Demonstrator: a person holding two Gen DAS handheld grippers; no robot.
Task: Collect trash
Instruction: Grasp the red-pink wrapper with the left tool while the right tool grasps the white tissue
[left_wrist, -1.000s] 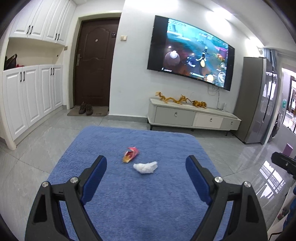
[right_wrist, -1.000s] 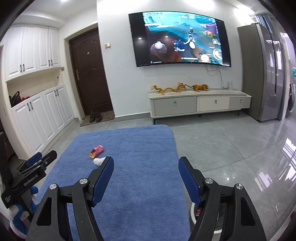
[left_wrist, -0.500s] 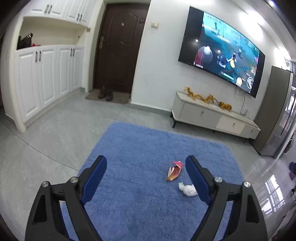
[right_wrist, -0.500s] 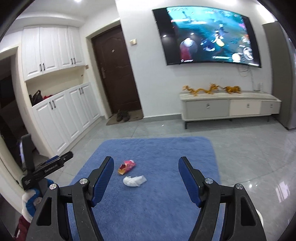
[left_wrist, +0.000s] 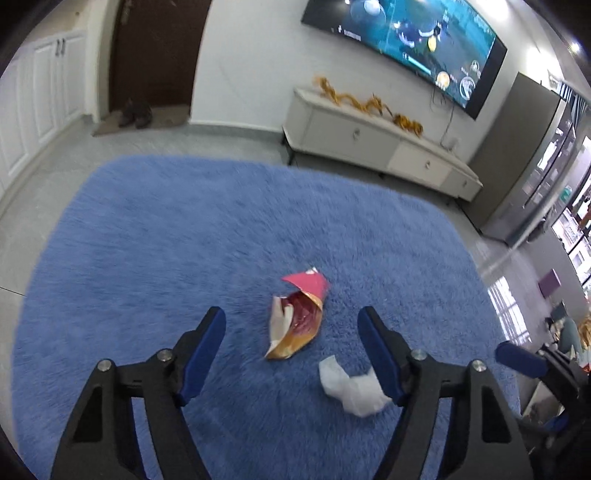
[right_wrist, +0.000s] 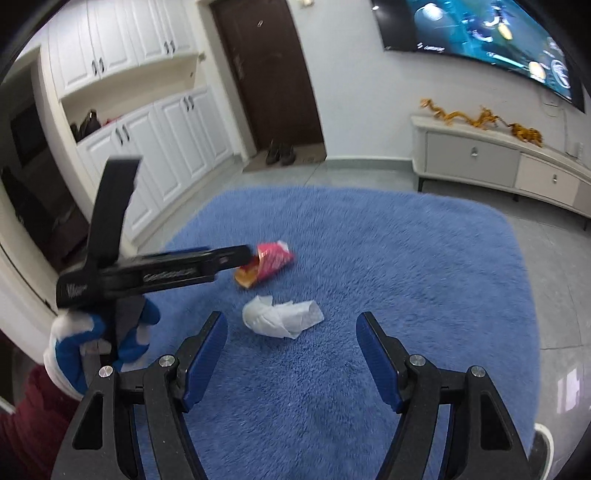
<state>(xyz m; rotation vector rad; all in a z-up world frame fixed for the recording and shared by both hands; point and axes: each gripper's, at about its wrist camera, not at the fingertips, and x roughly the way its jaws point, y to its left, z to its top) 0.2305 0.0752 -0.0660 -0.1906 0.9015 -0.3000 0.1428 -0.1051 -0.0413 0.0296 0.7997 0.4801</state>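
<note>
Now, in the left wrist view, the left tongs (left_wrist: 291, 339), their jaws just narrowed yet released and empty, frame the torn red-and-gold foil snack wrapper (left_wrist: 297, 319) on the shaggy blue rug (left_wrist: 184, 229); better to sink lower and straddle it before clenching. In the right wrist view, the right tongs (right_wrist: 291, 341) gape, released, over the crumpled white tissue (right_wrist: 282, 317) just ahead; a gentle pinch at its bulk suits.

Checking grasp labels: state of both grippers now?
Left gripper: open, jaws just closing, snack wrapper between them, not gripped.
Right gripper: open, empty, above crumpled tissue.
</note>
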